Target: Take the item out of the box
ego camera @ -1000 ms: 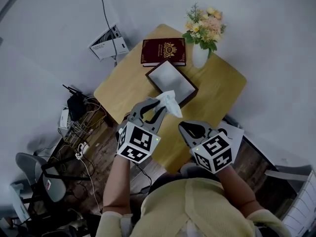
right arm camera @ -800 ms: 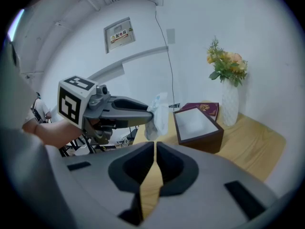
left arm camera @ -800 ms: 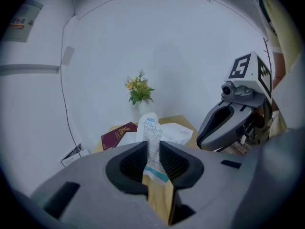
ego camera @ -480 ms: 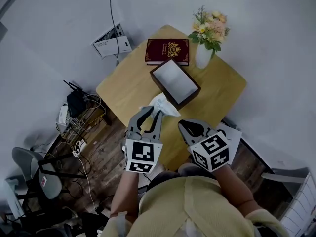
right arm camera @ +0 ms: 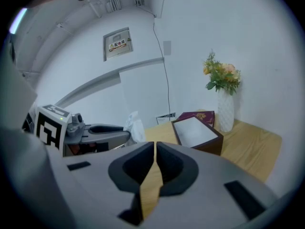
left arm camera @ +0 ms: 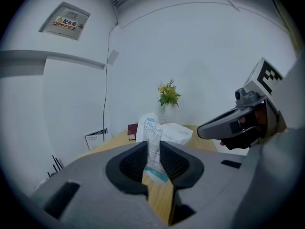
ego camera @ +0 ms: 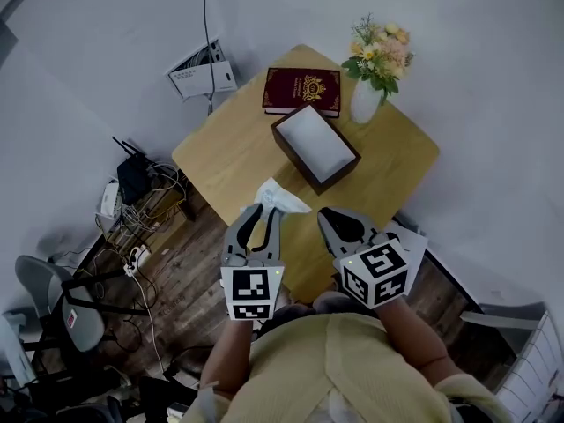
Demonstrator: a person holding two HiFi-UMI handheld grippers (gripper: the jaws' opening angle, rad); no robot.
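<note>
A person working a handheld gripper in each hand is holding a white packet (ego camera: 280,197) clear of the dark brown box (ego camera: 298,160) on a small wooden table (ego camera: 225,152). The left gripper (ego camera: 263,210) is pinching the packet between its two jaws, which are standing only a little apart, with the packet's printed upper part sticking up above them. The packet is hanging over the near edge of the table, close to the box's nearest corner but not touching it. The box is lying open with its pale inside showing. The right gripper (ego camera: 329,218) is hovering just beside the left one, its jaws drawn together to a thin slit with nothing between them. A maroon book (ego camera: 302,91) is lying just behind the box, and a white vase of flowers (ego camera: 365,100) is standing at the far corner
</note>
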